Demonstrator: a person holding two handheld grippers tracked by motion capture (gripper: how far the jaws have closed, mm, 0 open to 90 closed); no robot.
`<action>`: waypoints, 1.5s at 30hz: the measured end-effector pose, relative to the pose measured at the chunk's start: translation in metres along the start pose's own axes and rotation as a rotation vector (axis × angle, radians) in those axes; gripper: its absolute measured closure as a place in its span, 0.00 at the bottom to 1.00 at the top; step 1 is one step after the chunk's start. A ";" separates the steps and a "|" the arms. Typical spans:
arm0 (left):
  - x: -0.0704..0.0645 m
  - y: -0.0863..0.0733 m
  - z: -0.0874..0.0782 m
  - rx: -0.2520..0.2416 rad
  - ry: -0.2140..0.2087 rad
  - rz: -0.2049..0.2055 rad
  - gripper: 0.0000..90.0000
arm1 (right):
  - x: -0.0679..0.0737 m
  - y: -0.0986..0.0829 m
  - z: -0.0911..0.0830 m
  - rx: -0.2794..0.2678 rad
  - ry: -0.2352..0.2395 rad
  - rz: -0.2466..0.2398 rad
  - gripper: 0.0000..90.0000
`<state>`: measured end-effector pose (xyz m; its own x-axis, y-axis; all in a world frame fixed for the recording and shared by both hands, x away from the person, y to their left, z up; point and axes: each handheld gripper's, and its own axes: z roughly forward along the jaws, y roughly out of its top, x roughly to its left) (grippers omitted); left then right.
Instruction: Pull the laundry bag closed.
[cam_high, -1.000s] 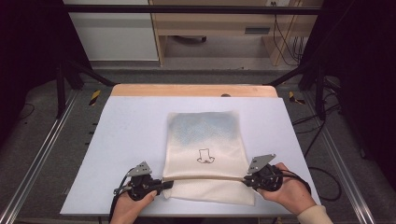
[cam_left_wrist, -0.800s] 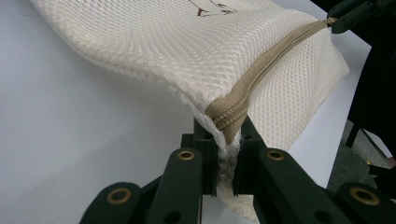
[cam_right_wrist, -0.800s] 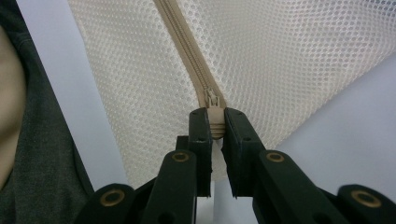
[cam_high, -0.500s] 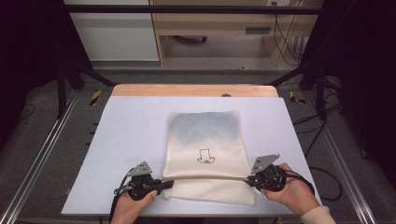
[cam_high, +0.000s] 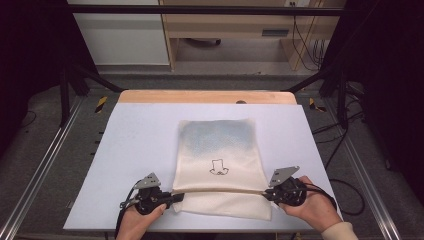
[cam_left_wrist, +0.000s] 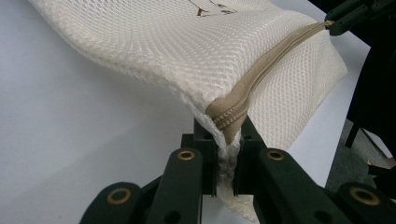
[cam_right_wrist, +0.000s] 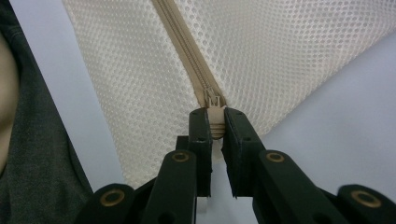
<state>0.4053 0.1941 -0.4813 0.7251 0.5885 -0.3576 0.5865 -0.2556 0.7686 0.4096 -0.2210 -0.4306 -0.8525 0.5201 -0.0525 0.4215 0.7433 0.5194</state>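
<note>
As seen from the high view, a mesh bag (cam_high: 220, 165) lies on the table (cam_high: 135, 150), long axis running away from the person, its zipper (cam_high: 220, 190) stretched crosswise between the left gripper (cam_high: 172, 197) and right gripper (cam_high: 267, 193), seemingly kept taut for unzipping; in the left gripper view, fingers (cam_left_wrist: 205, 158) are clenched on the zipper end; in the right gripper view, fingers (cam_right_wrist: 201, 135) are clamped on the zipper pull (cam_right_wrist: 214, 105)

left tongs (cam_high: 172, 196) clamped, right tongs (cam_high: 267, 192) clamped
</note>
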 end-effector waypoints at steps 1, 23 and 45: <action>0.000 0.000 0.000 -0.003 -0.001 0.000 0.92 | 0.000 -0.001 0.000 0.002 -0.001 0.001 0.91; -0.002 0.001 -0.003 -0.005 0.004 0.007 0.92 | -0.001 -0.008 0.001 0.001 -0.004 0.009 0.91; -0.014 0.002 -0.023 -0.050 0.138 0.051 0.52 | 0.003 -0.004 -0.004 -0.072 -0.010 0.054 0.59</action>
<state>0.3885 0.2029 -0.4623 0.6953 0.6763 -0.2433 0.5287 -0.2518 0.8106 0.4041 -0.2238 -0.4294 -0.8258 0.5631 -0.0315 0.4431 0.6824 0.5813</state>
